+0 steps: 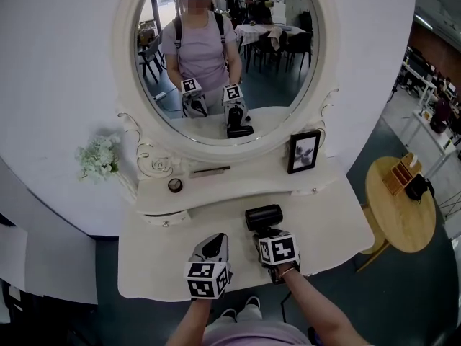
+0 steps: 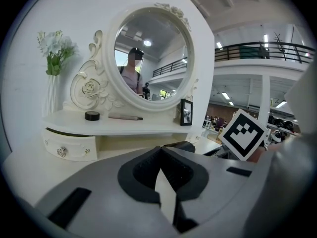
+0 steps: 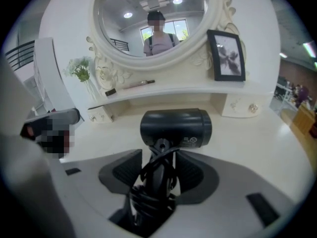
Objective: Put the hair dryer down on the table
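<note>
While right tongs point(image 3: 159, 168) clamp cord-wrapped handle of black barrel-shaped hair dryer point(image 3: 176, 128) over white bench point(image 1: 324, 229), left tongs point(image 2: 159, 155) sit closed, empty, just beside.

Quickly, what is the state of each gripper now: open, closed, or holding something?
The left gripper: closed, with nothing between its jaws.
The right gripper: closed on the handle of the hair dryer.

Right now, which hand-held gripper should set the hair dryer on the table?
Right: the right hand-held gripper is shut on the hair dryer over the table; the left hand-held gripper is shut, empty.
</note>
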### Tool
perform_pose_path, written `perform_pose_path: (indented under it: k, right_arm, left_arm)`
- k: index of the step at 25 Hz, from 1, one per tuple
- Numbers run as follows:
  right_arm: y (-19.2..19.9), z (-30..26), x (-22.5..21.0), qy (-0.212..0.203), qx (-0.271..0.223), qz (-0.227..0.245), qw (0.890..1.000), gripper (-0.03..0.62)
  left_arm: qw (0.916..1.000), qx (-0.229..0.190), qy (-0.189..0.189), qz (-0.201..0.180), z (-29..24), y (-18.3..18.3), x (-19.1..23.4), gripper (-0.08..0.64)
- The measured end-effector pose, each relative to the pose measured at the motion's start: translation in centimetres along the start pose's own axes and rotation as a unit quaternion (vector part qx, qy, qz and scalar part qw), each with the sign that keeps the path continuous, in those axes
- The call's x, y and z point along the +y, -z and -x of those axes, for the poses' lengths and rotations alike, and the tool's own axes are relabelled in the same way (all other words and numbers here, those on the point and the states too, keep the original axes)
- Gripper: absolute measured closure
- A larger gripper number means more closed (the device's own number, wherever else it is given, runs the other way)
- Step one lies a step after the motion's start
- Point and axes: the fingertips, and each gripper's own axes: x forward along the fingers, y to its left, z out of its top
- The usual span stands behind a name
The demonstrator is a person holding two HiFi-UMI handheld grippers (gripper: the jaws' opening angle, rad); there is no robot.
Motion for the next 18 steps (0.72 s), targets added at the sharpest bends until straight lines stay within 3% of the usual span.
perform_pose_path:
  k: [10,14,18]
  right_arm:
    - [1.2,2.0,-0.6,-0.015,-0.039,-0.049,0.998,0.380]
    - [1.0,2.6,-0.7,-0.004,-0.044,-0.041,0.998,0.379]
    - [-0.7,4.1,-1.4,0.021,-0.080,-0.018,0.996,0.376]
  left_arm:
    - [0.9997,0.006,0.022,-0.010,-0.3,0.1,-1.2,0.558]
    - [0.9994,0.008,0.030,-0.012,-0.4,0.2,-1.6,0.558]
    - [0.9992,0.007,0.037,-0.014,-0.4,0.1,-2.0,0.558]
